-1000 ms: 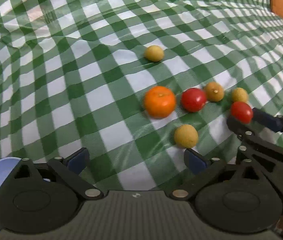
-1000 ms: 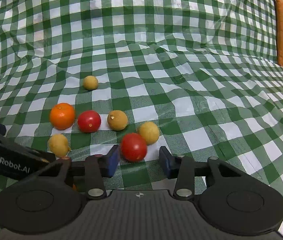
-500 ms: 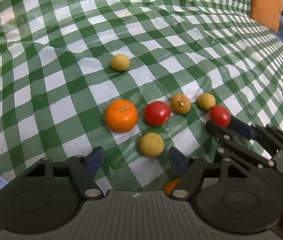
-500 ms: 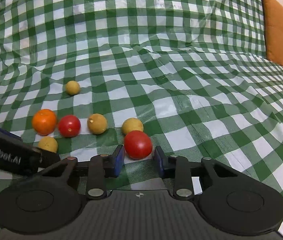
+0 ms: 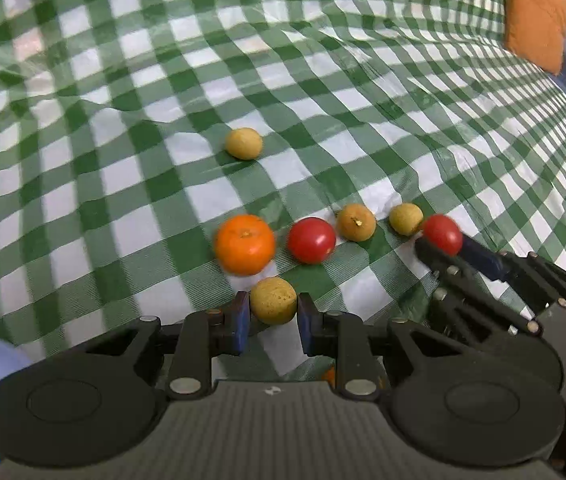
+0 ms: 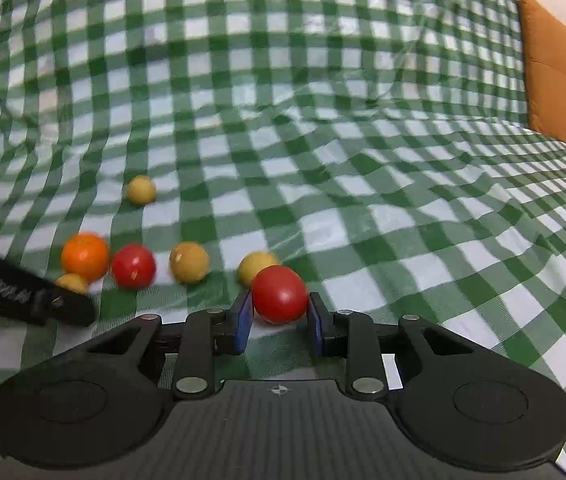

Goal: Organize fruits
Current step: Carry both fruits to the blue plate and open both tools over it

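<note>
1. A green checked cloth point(image 5: 123, 208) covered the surface.
2. The orange point(image 5: 244, 245) was the landmark.
3. The left claw point(image 5: 273, 314) gripped a yellow fruit point(image 5: 273, 301) just in front of the orange.
4. The right claw point(image 6: 279, 312) clamped a tomato point(image 6: 279, 294) well right of the orange point(image 6: 85, 257).

— What is seen on the left claw point(image 5: 273, 322)?

— Black plastic arms are seen, with two round black discs, a ribbed grey plate and silver screws. The finger pads point(image 5: 239, 322) are blue.

— And the right claw point(image 6: 279, 322)?

— The same shapes are seen: black arms, blue pads point(image 6: 243, 320), silver screws. White letters are printed on the left claw's side there, but they are blurred.
</note>
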Tool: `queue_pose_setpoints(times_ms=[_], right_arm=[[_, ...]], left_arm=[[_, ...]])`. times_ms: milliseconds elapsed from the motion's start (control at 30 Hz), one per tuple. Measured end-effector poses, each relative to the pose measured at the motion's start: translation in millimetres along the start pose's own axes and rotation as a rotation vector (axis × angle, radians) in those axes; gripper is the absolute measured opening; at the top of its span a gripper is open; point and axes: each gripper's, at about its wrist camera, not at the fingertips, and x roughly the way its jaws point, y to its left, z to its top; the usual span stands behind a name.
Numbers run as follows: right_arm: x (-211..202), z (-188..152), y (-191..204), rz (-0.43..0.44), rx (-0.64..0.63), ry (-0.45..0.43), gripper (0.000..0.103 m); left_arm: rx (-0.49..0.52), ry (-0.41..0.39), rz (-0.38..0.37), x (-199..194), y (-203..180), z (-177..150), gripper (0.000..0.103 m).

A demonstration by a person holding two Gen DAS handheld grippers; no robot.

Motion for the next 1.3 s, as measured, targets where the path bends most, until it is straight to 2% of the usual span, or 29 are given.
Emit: queue_pose_setpoints(times_ms=[300, 433, 567, 667, 1000, 1300], right_arm=[[-10.2, -2.2, -8.0, -0.027, 0.031, -0.042, 0.03], [-43.1, -1.6, -4.7, -0.042, 0.019, -0.055, 0.03], [-84.8, 6.7, 4.1, -0.014, -0.021, -0.102, 0.03], [-120.0, 4.5, 10.8, 0.041, -0.035, -0.095, 0.03], [-242.3, -8.3, 59.8, 0.315, -0.119, -0.029, 0.03], [-305.4, -18.9, 102.1, 0.443, -0.191, -0.017, 0.031]], left_arm=[[-0.095, 0.014, 0.127, -77.0, 11.0, -34.5, 0.028], [-0.134, -0.009, 0.173, -119.3, 25.9, -56.6, 0.028], [-0.174, -0.019, 0.217, -156.7, 41.0, -76.9, 0.028], [-0.207, -0.022, 0.232, -185.3, 51.9, -92.1, 0.028], [-0.3, -0.059, 0.258, -281.7, 81.6, -166.2, 0.028], [-0.366, -0.099, 0.27, -332.6, 101.5, -214.3, 0.028]])
